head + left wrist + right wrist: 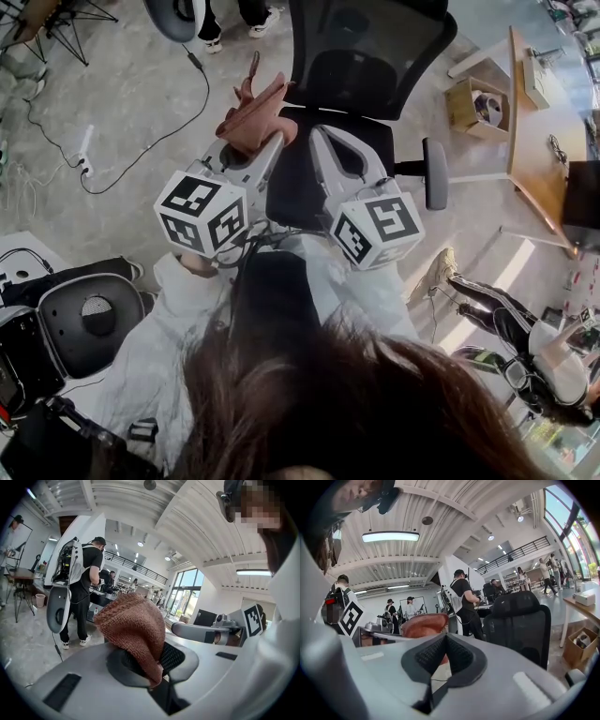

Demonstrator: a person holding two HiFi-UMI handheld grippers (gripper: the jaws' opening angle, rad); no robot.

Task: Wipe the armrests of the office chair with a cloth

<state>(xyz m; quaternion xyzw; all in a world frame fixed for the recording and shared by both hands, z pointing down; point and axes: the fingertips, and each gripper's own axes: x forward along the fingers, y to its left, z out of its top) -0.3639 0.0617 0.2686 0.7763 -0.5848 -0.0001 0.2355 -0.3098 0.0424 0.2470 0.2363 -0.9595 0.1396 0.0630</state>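
Observation:
A black mesh office chair [361, 61] stands straight ahead, and its grey right armrest [436, 174] shows beside the seat. The left armrest is hidden under the cloth and my grippers. My left gripper [272, 142] is shut on a reddish-brown knitted cloth [253, 117], which bunches up above its tips over the chair's left side. In the left gripper view the cloth [136, 627] is pinched between the black pads of the left gripper [158, 670]. My right gripper [321, 139] hangs over the seat, shut, with nothing in it. In the right gripper view, the right gripper [444, 656] points at the chair back [520, 620] and the cloth [424, 623].
A second chair [89, 319] sits at the lower left. Cables [159, 136] and a power strip [84, 150] lie on the floor to the left. A cardboard box [473, 105] and a wooden desk [548, 141] stand at the right. People stand behind the chair [234, 17] and at the lower right [511, 323].

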